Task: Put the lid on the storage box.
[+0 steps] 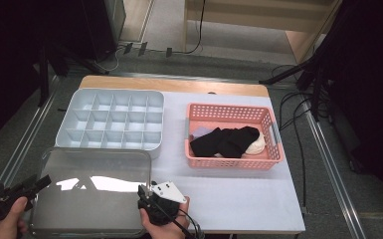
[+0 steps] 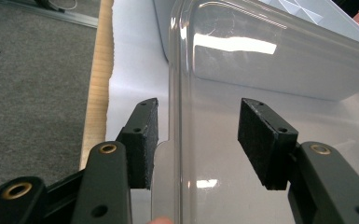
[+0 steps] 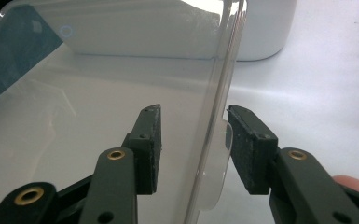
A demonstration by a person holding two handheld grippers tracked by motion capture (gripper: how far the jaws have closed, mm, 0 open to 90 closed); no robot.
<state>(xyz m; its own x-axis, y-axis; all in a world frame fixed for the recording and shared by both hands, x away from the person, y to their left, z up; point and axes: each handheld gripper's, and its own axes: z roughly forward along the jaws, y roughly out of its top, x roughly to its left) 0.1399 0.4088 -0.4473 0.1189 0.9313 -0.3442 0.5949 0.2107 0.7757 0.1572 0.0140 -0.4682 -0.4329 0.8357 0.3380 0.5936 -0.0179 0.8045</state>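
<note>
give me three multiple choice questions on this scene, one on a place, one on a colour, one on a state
1. Where is the clear lid?
A. in front of the grey divider tray
B. inside the basket
C. on the floor

2. What colour is the basket?
A. blue
B. pink
C. green

3. How do the left gripper jaws stand at the lid's edge?
A. clamped flat together
B. apart, straddling the edge
C. turned away from it

A: the lid lies on the near side of the table.
B: its walls are pink.
B: gaps show beside both pads.
</note>
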